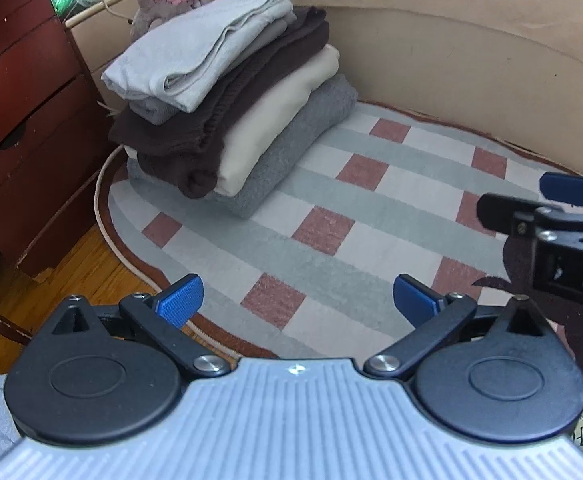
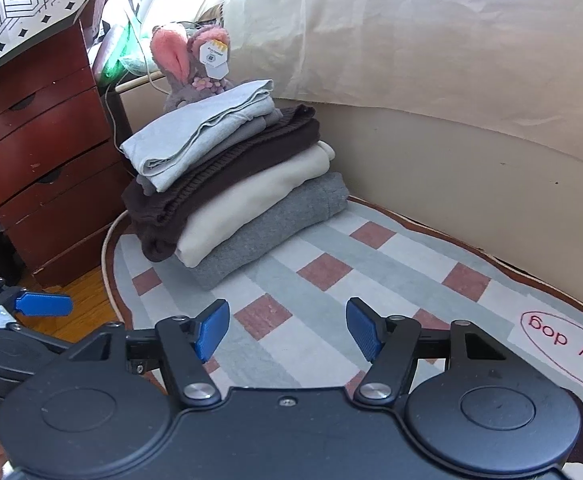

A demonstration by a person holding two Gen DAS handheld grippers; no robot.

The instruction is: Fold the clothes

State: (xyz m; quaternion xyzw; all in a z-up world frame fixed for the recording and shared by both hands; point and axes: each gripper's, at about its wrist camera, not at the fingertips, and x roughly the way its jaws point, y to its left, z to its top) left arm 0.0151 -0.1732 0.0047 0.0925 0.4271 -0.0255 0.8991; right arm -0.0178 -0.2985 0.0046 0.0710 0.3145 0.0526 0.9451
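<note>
A stack of folded clothes [image 1: 227, 92] [image 2: 231, 176] rests at the far left corner of a checked rug [image 1: 371, 216] [image 2: 331, 280]: pale blue-grey on top, then grey, dark brown knit, cream, and a grey one at the bottom. My left gripper [image 1: 297, 300] hovers open over the rug's near edge, nothing between its blue pads. My right gripper [image 2: 287, 330] is also open and empty, short of the stack. Part of the right gripper [image 1: 563, 216] shows at the left wrist view's right edge, and a blue finger of the left gripper [image 2: 43, 305] at the right wrist view's left edge.
A red-brown chest of drawers [image 1: 19, 112] [image 2: 43, 160] stands left of the stack. A bed with a cream sheet [image 1: 471, 40] [image 2: 431, 80] runs behind the rug. A plush rabbit [image 2: 195, 68] sits behind the stack. Wooden floor [image 1: 71, 272] shows at the left.
</note>
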